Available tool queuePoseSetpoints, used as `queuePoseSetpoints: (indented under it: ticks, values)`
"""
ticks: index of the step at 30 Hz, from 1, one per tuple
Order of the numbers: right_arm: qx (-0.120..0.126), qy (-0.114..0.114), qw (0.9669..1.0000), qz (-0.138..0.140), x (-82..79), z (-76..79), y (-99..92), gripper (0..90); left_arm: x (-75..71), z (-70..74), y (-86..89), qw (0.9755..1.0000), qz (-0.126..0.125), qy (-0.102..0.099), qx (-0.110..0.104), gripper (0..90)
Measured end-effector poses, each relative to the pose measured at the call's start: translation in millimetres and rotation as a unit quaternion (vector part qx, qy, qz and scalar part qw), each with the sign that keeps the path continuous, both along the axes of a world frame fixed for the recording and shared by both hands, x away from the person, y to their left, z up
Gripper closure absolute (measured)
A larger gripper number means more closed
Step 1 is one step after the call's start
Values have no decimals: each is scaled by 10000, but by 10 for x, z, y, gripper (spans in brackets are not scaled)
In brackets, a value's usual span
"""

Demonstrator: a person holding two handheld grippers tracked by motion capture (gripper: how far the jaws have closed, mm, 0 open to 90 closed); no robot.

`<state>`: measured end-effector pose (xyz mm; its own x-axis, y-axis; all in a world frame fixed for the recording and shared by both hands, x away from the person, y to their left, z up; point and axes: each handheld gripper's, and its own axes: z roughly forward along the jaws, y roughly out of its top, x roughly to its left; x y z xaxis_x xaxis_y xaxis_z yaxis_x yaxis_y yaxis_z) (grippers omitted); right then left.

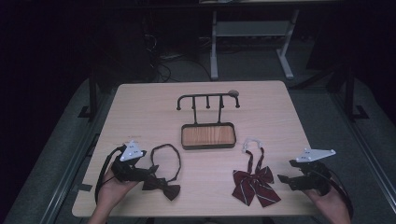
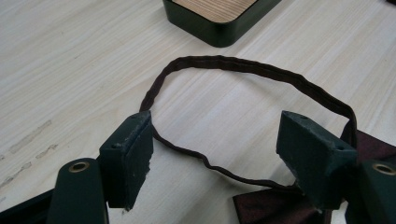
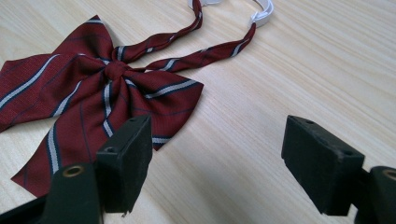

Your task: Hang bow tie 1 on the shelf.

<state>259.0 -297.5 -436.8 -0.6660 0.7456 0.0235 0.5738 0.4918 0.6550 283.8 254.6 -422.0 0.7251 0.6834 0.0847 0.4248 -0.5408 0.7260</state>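
A dark brown bow tie (image 1: 163, 185) with a loop strap (image 2: 243, 65) lies at the table's front left. My left gripper (image 1: 152, 171) rests just left of it, jaws open over the strap loop (image 1: 166, 158), nothing pinched. A red striped bow tie (image 1: 254, 183) with a white neck band (image 1: 252, 141) lies front right. Its striped bow (image 3: 98, 98) sits ahead and left of my right gripper (image 3: 217, 163). My right gripper (image 1: 283, 179) stands open beside it, apart from the cloth. A black hook rack (image 1: 208, 100) rises from a wood-lined tray (image 1: 208, 136) mid-table.
The tray's dark corner (image 2: 219, 23) sits beyond the strap in the left gripper view. Bare light wood table (image 1: 140, 112) surrounds the rack. A desk frame (image 1: 247, 42) and cables stand on the floor behind the table.
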Motion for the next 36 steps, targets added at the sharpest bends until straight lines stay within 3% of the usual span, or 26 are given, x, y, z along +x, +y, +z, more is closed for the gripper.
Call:
queuePoseSetpoints:
  ticks: [9, 14, 18, 23, 30, 35, 36]
  values:
    - [19, 23, 10000, 62, 12, 30, 69, 247, -10, -8, -7, 10000, -4, 49, 19, 277]
    - [-27, 66, 9999, 148, 3, 124, 174, 247, -20, -5, -19, 10000, -8, 41, -20, 277]
    - [2, 61, 9995, 320, 7, 264, 336, 247, -34, 2, -26, 10000, -22, 35, -40, 277]
    - [-163, 75, 9981, 586, 45, 363, 492, 246, -41, 14, -32, 10000, -35, 18, -66, 277]
    - [-341, 214, 9957, 837, 230, 513, 656, 246, -58, 38, -27, 9999, -63, -21, -126, 277]
    - [-422, 318, 9950, 853, 370, 545, 697, 246, -58, 44, -20, 9999, -76, -53, -69, 277]
    - [-469, 374, 9945, 856, 443, 562, 717, 247, -55, 39, -12, 9999, -41, -12, -161, 277]
